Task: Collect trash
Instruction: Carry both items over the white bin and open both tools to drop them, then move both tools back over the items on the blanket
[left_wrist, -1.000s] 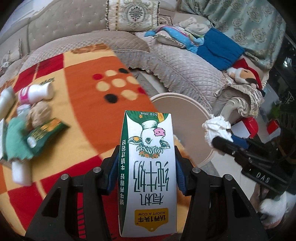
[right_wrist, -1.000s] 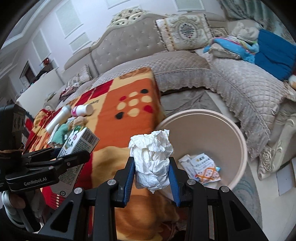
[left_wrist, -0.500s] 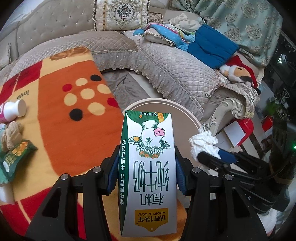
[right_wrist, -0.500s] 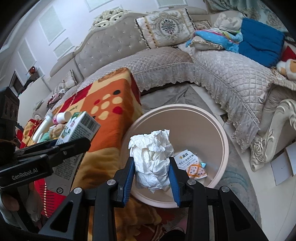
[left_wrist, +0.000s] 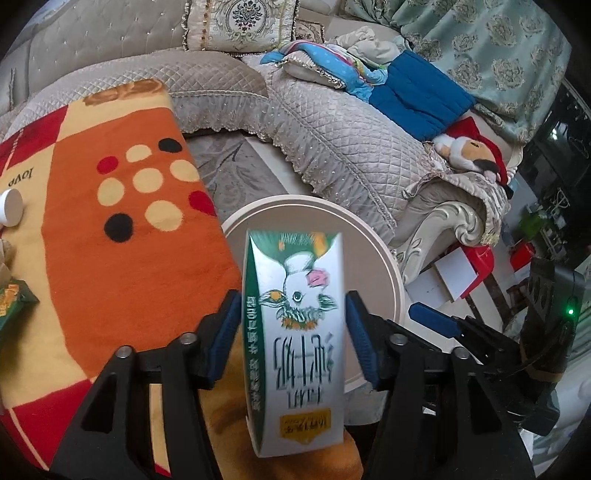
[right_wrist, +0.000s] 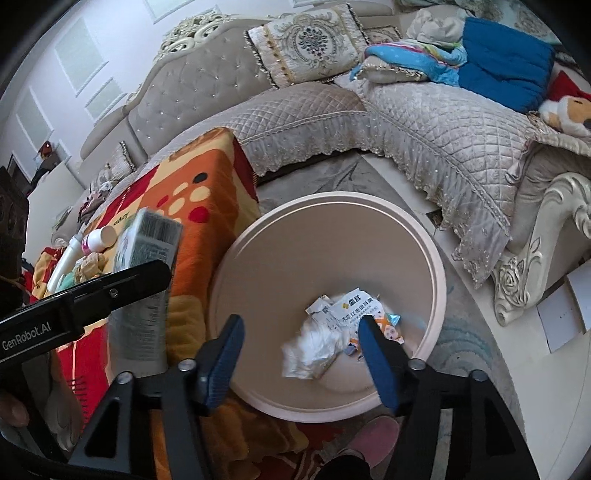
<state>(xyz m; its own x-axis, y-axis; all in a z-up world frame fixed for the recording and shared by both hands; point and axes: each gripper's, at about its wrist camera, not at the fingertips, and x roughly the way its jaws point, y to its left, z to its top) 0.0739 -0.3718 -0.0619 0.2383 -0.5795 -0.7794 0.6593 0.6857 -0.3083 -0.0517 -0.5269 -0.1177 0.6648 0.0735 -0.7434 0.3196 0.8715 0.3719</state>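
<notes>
A white and green milk carton (left_wrist: 295, 332) stands blurred between the pads of my left gripper (left_wrist: 291, 317). Its jaws are opening and a thin gap shows at each side of the carton. The gripper hangs over the near rim of a round beige bin (left_wrist: 295, 201). In the right wrist view my right gripper (right_wrist: 301, 325) is over the same bin (right_wrist: 439, 280). Its jaws are opening, with nothing between them. A crumpled white tissue (right_wrist: 310, 350), blurred, is below them inside the bin beside a printed packet (right_wrist: 358, 306). The carton (right_wrist: 147, 258) shows at the left.
An orange, red and cream blanket (left_wrist: 110, 240) covers the surface left of the bin, with a small white bottle (right_wrist: 98, 238) and a green snack packet (left_wrist: 14, 299) on it. A quilted beige sofa (left_wrist: 351, 147) curves behind. A pink slipper (right_wrist: 373, 432) is by the bin's near side.
Both grippers moved over the bin. The right jaws opened and the tissue dropped into the bin. The left jaws widened and the carton slid lower between them.
</notes>
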